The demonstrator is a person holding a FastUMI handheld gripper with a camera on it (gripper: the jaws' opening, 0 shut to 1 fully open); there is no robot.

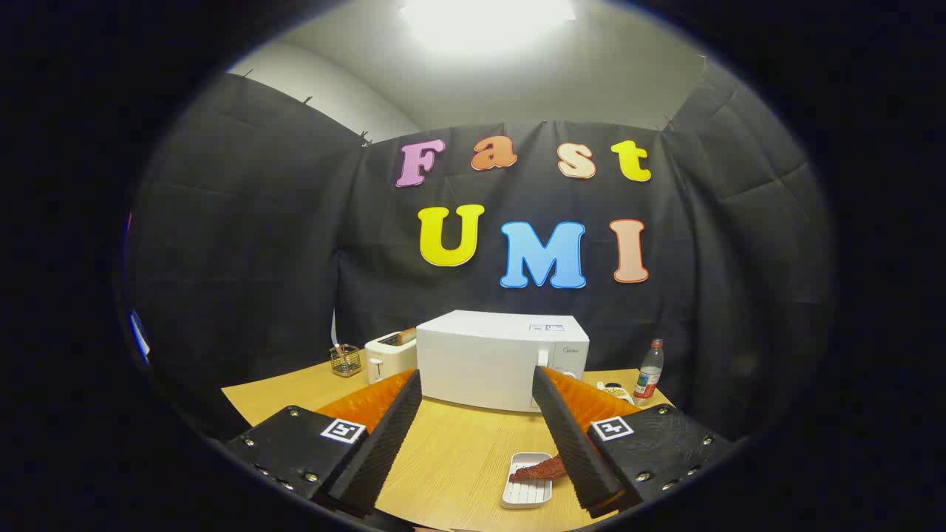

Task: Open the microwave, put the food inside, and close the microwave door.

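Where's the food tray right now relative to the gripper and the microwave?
In the gripper view, the white tray with the food lies on the wooden table, between the open fingers beside the right one, nearer than the closed microwave.

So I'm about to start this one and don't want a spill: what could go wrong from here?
The hand-held gripper is open, holding nothing, with the closed microwave beyond its fingers.

1. The food lies in a shallow white tray between the fingers, by the right one; coming forward, that finger might knock it.
2. The door probably swings out over the table, maybe toward the tray.
3. The bottle beside the microwave could tip if bumped.
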